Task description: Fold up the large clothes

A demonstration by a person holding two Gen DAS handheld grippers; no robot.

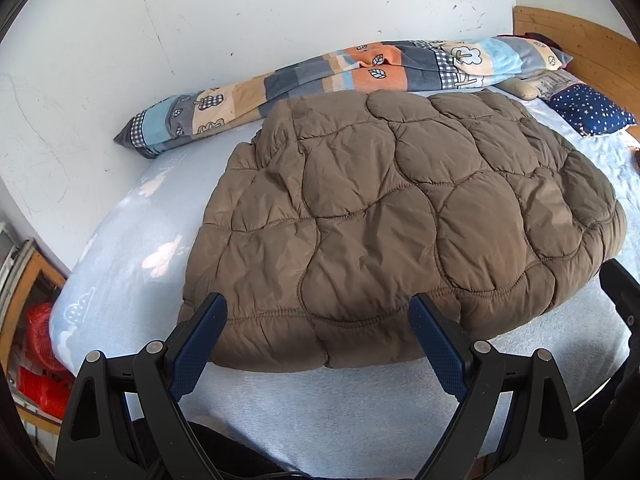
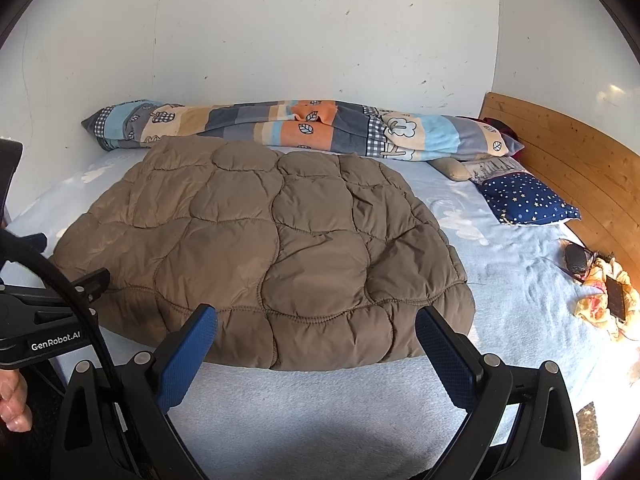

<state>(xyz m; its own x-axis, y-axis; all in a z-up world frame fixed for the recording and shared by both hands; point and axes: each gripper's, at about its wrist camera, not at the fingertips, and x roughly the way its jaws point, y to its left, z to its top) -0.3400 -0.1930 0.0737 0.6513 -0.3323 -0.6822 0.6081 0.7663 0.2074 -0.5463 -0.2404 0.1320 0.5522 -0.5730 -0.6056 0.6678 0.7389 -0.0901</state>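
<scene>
Lettering "GenRobot.AI" on left claw (image 1: 318, 312) body, brown quilted jacket (image 2: 264, 248) folded on bed (image 2: 320, 408), left and right claw (image 2: 316, 326) both spread wide, empty.

You get bright, even daylight in both fisheye views. Sun glare washes out the bed sheet (image 2: 624, 356) at the right edge of the right wrist view. Soft shadows lie under the brown quilted jacket (image 1: 400, 216). Edges bend strongly and darken to black corners; focus stays sharp.

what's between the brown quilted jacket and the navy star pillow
Only bare light blue bedsheet lies between the brown quilted jacket and the navy star-print pillow, clearest in the right wrist view.
</scene>
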